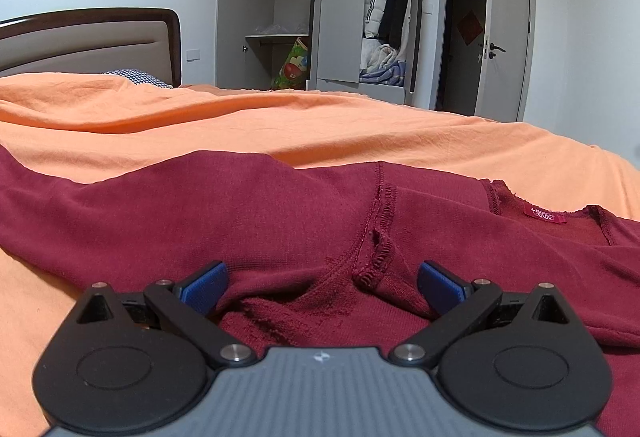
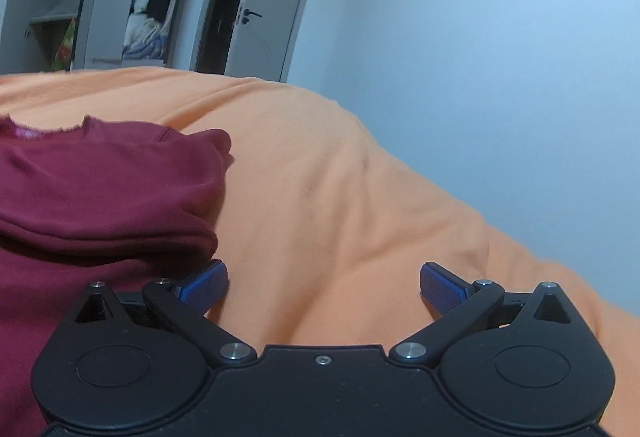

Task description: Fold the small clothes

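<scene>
A dark red long-sleeved top point(image 1: 240, 213) lies spread on an orange bed sheet point(image 1: 280, 121), inside out, with a red neck label point(image 1: 545, 215) at the right. My left gripper point(image 1: 322, 287) is open and low over the top; its blue pads point(image 1: 204, 287) stand either side of an armpit seam point(image 1: 376, 257). In the right wrist view the top point(image 2: 100, 193) fills the left side, its folded sleeve edge bunched. My right gripper point(image 2: 323, 287) is open over bare orange sheet point(image 2: 340, 177), and its left pad point(image 2: 206, 285) sits at the top's edge.
A padded headboard point(image 1: 88, 41) and a blue patterned pillow point(image 1: 136, 76) lie at the far left. Beyond the bed stands a grey wardrobe point(image 1: 332, 9) with open doors and hanging clothes, and an open room door point(image 1: 504, 33). The bed's edge falls away at the right point(image 2: 560, 277).
</scene>
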A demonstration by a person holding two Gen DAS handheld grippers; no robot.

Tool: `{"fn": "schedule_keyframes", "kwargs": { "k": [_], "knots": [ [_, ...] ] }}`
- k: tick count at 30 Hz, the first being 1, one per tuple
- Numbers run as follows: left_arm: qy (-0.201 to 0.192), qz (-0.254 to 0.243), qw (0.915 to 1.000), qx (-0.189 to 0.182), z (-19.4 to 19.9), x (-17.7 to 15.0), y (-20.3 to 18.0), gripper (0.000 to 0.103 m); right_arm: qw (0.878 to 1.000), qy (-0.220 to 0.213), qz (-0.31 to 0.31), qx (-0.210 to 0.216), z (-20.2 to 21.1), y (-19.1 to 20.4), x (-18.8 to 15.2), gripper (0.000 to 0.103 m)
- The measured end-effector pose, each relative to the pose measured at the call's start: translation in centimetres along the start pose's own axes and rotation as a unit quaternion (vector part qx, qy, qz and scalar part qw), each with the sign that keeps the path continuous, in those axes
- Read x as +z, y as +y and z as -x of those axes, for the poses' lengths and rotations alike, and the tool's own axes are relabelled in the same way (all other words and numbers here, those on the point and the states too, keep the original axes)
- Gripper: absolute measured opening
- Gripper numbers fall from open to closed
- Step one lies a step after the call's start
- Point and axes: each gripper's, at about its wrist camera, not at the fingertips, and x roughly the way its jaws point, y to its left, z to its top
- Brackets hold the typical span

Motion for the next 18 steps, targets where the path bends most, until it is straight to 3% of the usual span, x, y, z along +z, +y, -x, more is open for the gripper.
{"fn": "schedule_keyframes", "kwargs": {
  "k": [3,6,10,15,18],
  "knots": [
    [0.0,0.0,1.0,-0.001,0.0,0.0,0.0,0.103,0.998,-0.027,-0.042,0.026,1.8,-1.3,0.1,0.102],
    [-0.001,0.001,1.0,-0.002,0.0,-0.1,0.0,0.103,0.996,-0.056,-0.045,0.051,2.0,-1.4,1.8,0.102],
    [0.0,0.001,1.0,-0.002,0.0,-0.1,0.0,0.103,0.995,-0.065,-0.002,0.07,-1.0,0.6,5.0,0.102],
    [-0.001,0.003,1.0,-0.005,0.0,-0.2,0.1,0.103,0.99,-0.046,0.026,0.128,-5.6,3.4,7.2,0.102],
    [-0.002,0.007,0.9999,-0.01,0.0,-0.3,0.3,0.103,0.995,-0.022,0.061,0.078,-7.8,4.9,7.5,0.102]
  ]
}}
